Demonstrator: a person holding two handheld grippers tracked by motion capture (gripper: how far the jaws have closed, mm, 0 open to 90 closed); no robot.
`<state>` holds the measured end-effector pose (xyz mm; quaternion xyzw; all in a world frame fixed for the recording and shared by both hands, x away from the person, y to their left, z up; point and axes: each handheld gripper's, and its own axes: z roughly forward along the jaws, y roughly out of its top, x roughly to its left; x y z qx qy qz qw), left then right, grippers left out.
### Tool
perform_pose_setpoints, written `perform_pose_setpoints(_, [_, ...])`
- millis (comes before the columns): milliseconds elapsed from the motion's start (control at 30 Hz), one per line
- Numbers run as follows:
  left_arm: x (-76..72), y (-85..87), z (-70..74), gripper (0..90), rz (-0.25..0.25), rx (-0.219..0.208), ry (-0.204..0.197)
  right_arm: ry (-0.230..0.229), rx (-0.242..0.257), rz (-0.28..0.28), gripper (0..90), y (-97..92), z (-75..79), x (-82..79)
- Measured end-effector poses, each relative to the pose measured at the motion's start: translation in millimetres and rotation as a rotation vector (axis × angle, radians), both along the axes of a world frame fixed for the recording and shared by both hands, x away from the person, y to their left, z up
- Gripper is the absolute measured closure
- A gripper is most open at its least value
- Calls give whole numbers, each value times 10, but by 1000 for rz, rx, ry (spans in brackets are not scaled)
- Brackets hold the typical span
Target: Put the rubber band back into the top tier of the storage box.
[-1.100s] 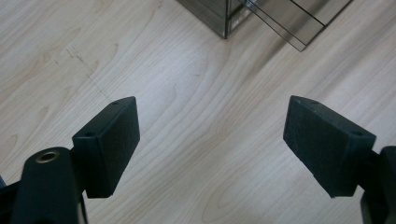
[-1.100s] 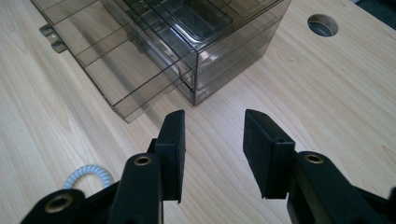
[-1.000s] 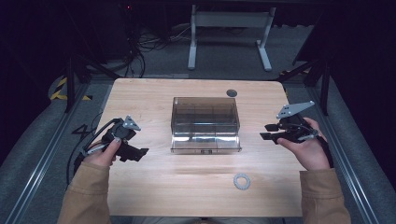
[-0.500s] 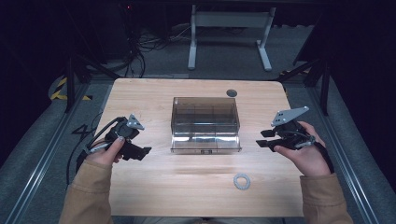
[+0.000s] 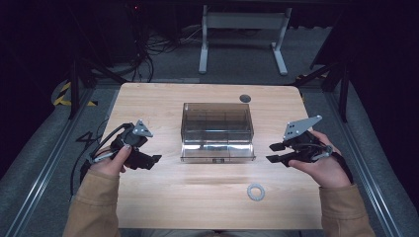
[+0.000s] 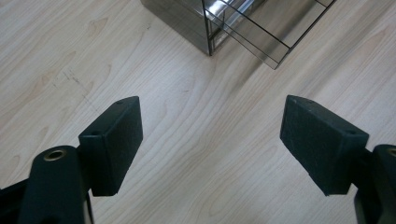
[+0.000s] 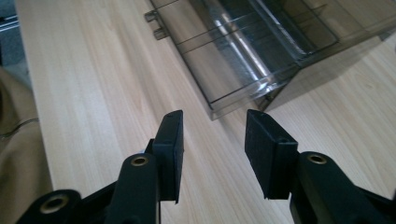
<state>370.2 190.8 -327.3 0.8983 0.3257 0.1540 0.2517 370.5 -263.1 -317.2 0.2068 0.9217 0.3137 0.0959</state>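
Note:
A smoky clear plastic drawer box (image 5: 217,126) stands mid-table, its drawer (image 5: 217,150) pulled partly out toward the near edge. My left gripper (image 5: 150,162) is held left of the box, open, nothing between its pads (image 6: 210,126); a box corner (image 6: 210,32) lies ahead of it. My right gripper (image 5: 274,153) is held just right of the drawer, open. Its jaws have just been opening, and only bare wood lies between them (image 7: 214,126). The drawer's corner (image 7: 219,105) sits just beyond its fingertips.
A small white ring (image 5: 256,191) lies on the wooden table (image 5: 163,207) near the front, right of centre. A dark round disc (image 5: 244,98) sits behind the box. Black frame rails and cables run along the table's left side.
My right gripper has shifted a little left and nearer, toward the drawer's right end. The left gripper has stayed where it was.

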Motion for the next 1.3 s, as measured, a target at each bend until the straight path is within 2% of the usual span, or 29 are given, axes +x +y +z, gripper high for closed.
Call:
perform_pose_setpoints(233, [-10, -20, 5, 199, -8, -1, -8, 23, -1, 70, 579, 93, -16, -37])
perform_pose_setpoints(567, [-17, -48, 0, 188, -26, 12, 4, 65, -13, 108, 577, 182, -46, -70])
perform_pose_setpoints(667, [-21, -57, -3, 202, -21, 20, -8, 77, -23, 127, 576, 206, -55, -81])
perform_pose_setpoints(867, [-22, -64, -12, 202, -27, 22, -5, 100, -32, 193, 576, 270, -77, -126])
perform_pose_setpoints(1067, [-18, -67, -12, 203, -28, 32, 1, 105, -47, 192, 578, 298, -102, -121])
perform_pose_setpoints(1300, [0, -66, -1, 192, -2, 27, -16, 123, -82, 165, 588, 307, -171, -106])
